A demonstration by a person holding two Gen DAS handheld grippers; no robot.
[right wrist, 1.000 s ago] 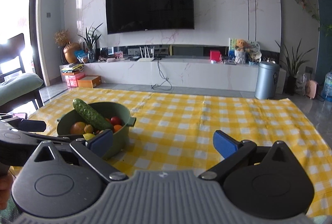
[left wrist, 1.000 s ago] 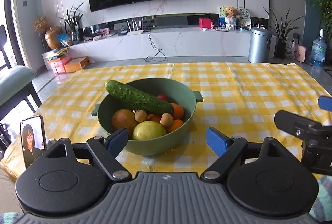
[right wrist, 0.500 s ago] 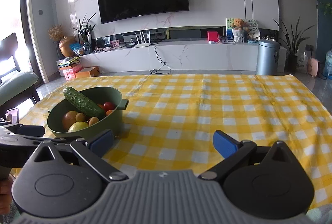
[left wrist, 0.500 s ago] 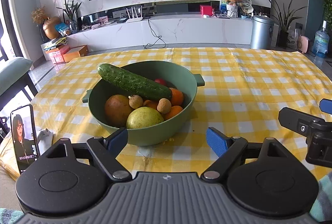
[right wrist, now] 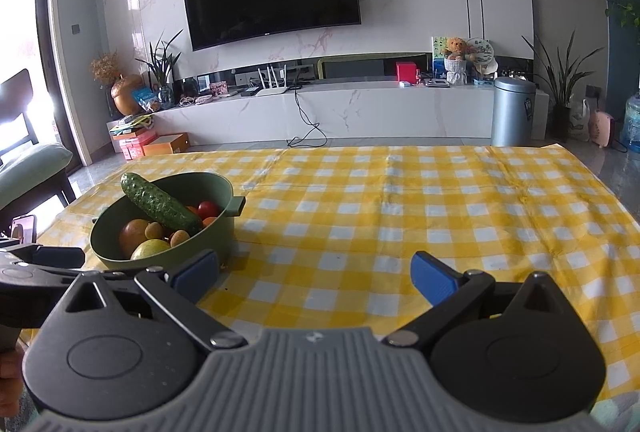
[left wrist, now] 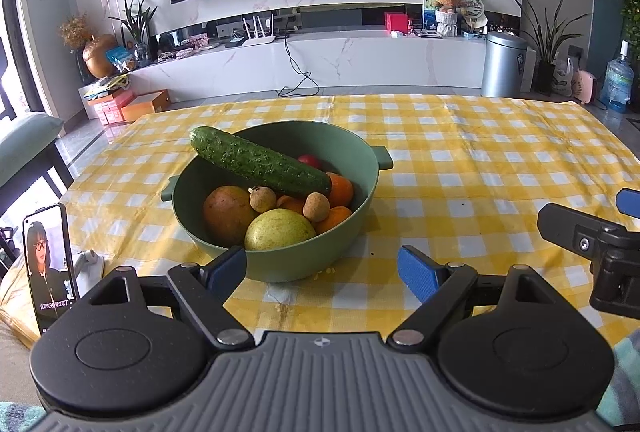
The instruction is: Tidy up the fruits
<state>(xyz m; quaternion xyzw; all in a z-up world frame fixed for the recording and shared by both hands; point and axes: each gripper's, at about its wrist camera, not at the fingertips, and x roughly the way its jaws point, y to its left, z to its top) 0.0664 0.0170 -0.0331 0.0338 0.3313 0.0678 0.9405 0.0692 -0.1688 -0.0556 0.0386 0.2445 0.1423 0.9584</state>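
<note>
A green bowl [left wrist: 360,160] stands on the yellow checked tablecloth [left wrist: 480,168]. A long cucumber [left wrist: 256,162] lies across its top. Under it are a brownish round fruit [left wrist: 228,214], a yellow-green fruit [left wrist: 278,234], oranges [left wrist: 342,190], two small brown fruits [left wrist: 316,207] and a red one [left wrist: 310,161]. My left gripper [left wrist: 322,272] is open and empty, just in front of the bowl. My right gripper [right wrist: 314,276] is open and empty, to the right of the bowl [right wrist: 224,228]; the cucumber [right wrist: 160,204] shows there too.
A phone [left wrist: 50,266] stands upright at the table's left front corner with a small white object [left wrist: 90,262] beside it. A chair [left wrist: 28,148] is to the left. A TV wall and low cabinet lie beyond the table.
Both grippers have moved a little closer to the table and tilted down slightly; the bowl sits lower and larger in the views. Both stay open and empty.
</note>
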